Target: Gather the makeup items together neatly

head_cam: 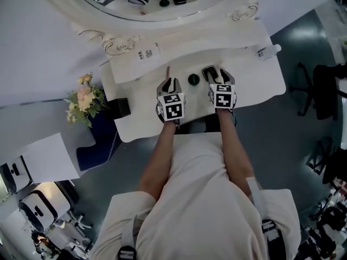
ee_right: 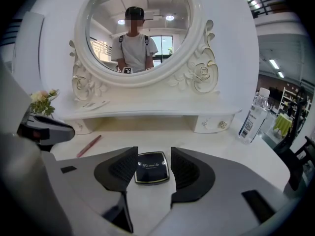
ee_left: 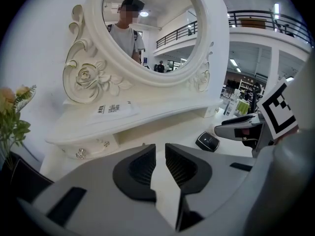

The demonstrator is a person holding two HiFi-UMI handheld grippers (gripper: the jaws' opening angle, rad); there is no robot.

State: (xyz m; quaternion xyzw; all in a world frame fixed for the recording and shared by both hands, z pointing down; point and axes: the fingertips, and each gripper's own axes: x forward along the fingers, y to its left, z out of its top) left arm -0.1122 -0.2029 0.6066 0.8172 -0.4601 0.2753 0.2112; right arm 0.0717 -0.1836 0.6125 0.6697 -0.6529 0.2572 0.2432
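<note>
Head view: our compact [ee_right: 152,167], pot [head_cam: 193,79] and pencil [ee_right: 89,145] lie near but apart, right fingers [ee_right: 118,173] open astride the compact, left fingers [ee_left: 140,171] barely parted, empty.

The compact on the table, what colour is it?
The compact is black with a thin pale rim; the right gripper view shows it best.

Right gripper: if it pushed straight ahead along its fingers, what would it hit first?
Most likely the black compact, lying on the vanity top between the right gripper's open fingers, directly in its line. Depth is hard to judge, but nothing shows nearer.
</note>
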